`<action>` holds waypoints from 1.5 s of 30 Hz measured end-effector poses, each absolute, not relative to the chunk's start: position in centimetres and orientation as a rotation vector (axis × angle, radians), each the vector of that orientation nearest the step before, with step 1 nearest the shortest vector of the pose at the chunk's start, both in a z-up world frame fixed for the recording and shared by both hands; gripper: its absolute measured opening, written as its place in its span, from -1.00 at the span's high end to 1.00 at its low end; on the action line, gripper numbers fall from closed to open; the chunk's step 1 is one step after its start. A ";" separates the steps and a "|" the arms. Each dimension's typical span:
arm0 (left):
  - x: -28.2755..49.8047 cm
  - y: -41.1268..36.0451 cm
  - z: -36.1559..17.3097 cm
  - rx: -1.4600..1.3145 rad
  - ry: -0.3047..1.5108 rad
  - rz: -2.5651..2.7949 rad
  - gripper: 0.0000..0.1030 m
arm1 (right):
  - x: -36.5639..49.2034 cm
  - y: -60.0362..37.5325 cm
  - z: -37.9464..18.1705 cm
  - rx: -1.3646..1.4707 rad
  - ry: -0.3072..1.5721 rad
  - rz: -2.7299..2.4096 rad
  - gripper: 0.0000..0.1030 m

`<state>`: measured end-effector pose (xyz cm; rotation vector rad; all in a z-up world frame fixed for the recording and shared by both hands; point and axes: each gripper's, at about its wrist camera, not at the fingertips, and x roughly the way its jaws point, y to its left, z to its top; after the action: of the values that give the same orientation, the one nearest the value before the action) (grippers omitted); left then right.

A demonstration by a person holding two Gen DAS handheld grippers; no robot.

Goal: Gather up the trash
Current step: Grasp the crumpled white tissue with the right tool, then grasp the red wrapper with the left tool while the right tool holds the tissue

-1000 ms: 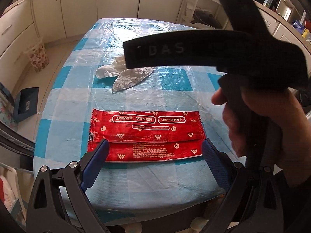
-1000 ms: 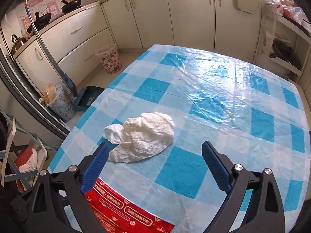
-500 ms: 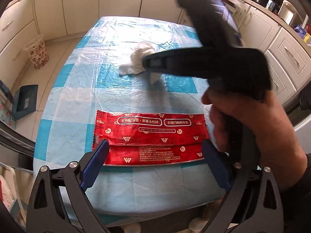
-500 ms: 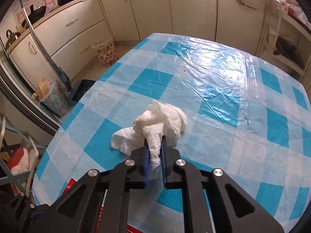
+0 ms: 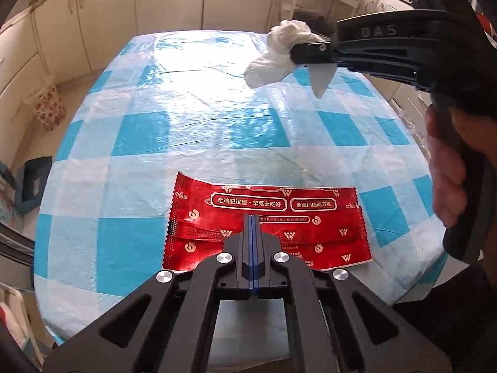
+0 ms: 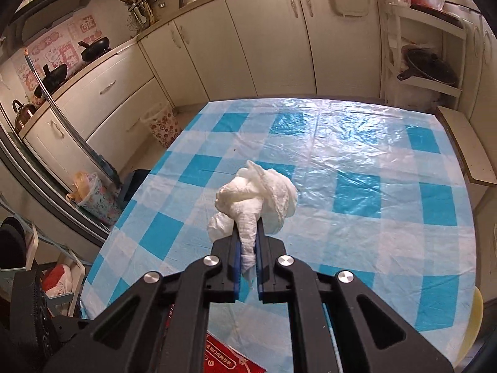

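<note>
A red food wrapper (image 5: pixel 267 217) with white print lies on the blue-and-white checked table (image 5: pixel 192 118) near its front edge. My left gripper (image 5: pixel 252 217) is shut on the wrapper's near middle. My right gripper (image 6: pixel 247 233) is shut on a crumpled white tissue (image 6: pixel 261 195) and holds it up above the table. The tissue (image 5: pixel 279 52) and the right gripper (image 5: pixel 298 54) also show in the left wrist view, high at the upper right. A corner of the wrapper (image 6: pixel 230 360) shows at the bottom of the right wrist view.
A floral waste bin (image 6: pixel 163 126) stands on the floor left of the table, by the cabinets; it also shows in the left wrist view (image 5: pixel 48 108). A second floral bin with trash (image 6: pixel 93 195) and a dark dustpan (image 5: pixel 32 180) sit on the floor at left.
My right gripper has shut on the tissue and lifted it off the table. My left gripper has closed from wide open onto the red wrapper.
</note>
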<state>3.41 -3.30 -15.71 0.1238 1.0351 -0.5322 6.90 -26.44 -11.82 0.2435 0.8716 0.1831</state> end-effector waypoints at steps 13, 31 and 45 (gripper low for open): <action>-0.1 -8.1 -11.1 0.520 0.757 -0.753 -0.87 | 1.2 -33.9 -9.4 0.263 0.808 0.092 0.84; 4.0 -8.5 -16.0 0.622 1.004 -1.051 0.15 | -0.3 -37.3 -9.6 0.330 0.799 0.073 0.83; 2.3 -12.0 -11.8 0.384 0.950 -0.992 0.91 | -3.6 -41.3 -8.8 0.365 0.761 0.009 0.83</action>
<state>2.26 -11.99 -11.79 0.3835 0.9501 -0.9919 -3.58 -41.33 -8.83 0.3655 0.7606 0.0093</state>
